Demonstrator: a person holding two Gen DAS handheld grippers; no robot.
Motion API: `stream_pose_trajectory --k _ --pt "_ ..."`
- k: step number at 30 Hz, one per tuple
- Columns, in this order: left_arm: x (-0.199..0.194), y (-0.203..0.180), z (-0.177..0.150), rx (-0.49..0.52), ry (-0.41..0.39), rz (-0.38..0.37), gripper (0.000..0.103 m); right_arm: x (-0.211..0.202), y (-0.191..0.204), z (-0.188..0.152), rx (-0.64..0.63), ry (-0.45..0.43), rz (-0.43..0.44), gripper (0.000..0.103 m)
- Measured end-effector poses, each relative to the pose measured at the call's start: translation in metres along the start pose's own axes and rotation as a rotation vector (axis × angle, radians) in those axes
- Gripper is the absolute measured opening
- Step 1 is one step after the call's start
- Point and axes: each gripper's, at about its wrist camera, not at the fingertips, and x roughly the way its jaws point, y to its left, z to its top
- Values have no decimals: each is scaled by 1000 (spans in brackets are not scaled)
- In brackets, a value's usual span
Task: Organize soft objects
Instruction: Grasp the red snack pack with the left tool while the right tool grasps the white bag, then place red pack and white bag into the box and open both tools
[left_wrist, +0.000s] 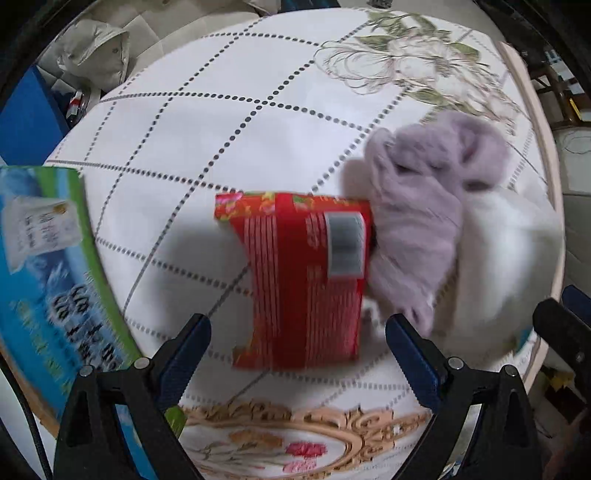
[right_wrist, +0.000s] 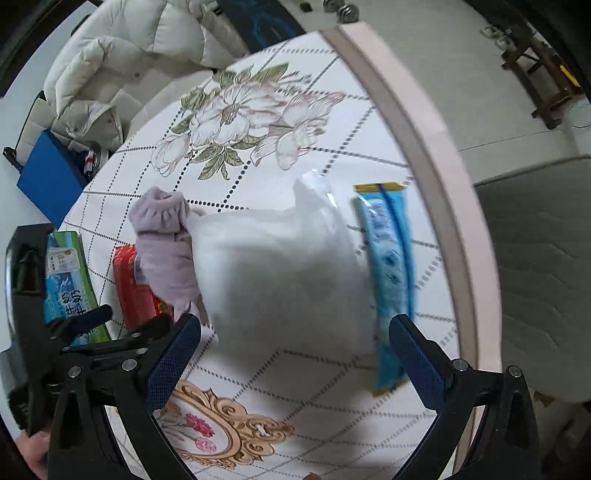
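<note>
A red tissue pack (left_wrist: 306, 273) lies flat on the tablecloth. My left gripper (left_wrist: 298, 321) hangs open above it, pointing down, one finger on each side and neither pad touching it. A lilac cloth (left_wrist: 417, 206) is bunched against the pack's right side. Beyond the cloth sits a white fluffy bag (left_wrist: 506, 258). In the right wrist view my right gripper (right_wrist: 295, 321) stands open over that white bag (right_wrist: 280, 269). A blue packet (right_wrist: 388, 258) lies along the bag's right side. The lilac cloth (right_wrist: 162, 236) and red pack (right_wrist: 133, 291) are to its left.
A green-and-blue carton (left_wrist: 48, 266) lies at the table's left. The round table's pink rim (right_wrist: 424, 147) curves close on the right, with a grey cushion (right_wrist: 535, 240) beyond it. A white padded jacket (right_wrist: 122, 66) and a blue box (right_wrist: 48, 177) lie past the far-left edge.
</note>
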Motion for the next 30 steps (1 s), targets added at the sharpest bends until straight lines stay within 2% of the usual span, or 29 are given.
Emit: stream_pose_trajectory --k 1,2,3,6,11,15,18,22,26,30 --pt "3 1 1 -6 2 4 66 8 3 5 -13 17 -4 103" --pt "6 3 1 -16 9 -4 55 18 6 9 -22 39 -13 103" --pt "7 5 -1 -30 8 -10 49 25 8 12 -27 59 -21 103" --pt "5 7 -9 -44 -21 -2 47 44 17 18 -46 103 -57 103" --pt "1 14 -35 -74 -36 9 44 45 24 16 -74 82 -114 100" --pt "-16 24 -64 -102 -78 -10 44 32 25 3 -80 26 -120 78" --pt "-35 34 -87 -116 -122 -26 44 24 29 -10 -95 16 -141 70" --pt "-61 49 -117 -131 -172 -62 44 10 35 -33 -87 -11 -126 67" --pt "-92 69 -145 -136 -221 -104 44 -16 46 -69 -90 -41 -57 67" --pt "-141 112 -153 -163 -280 -151 44 -61 89 -105 -150 -95 36 67"
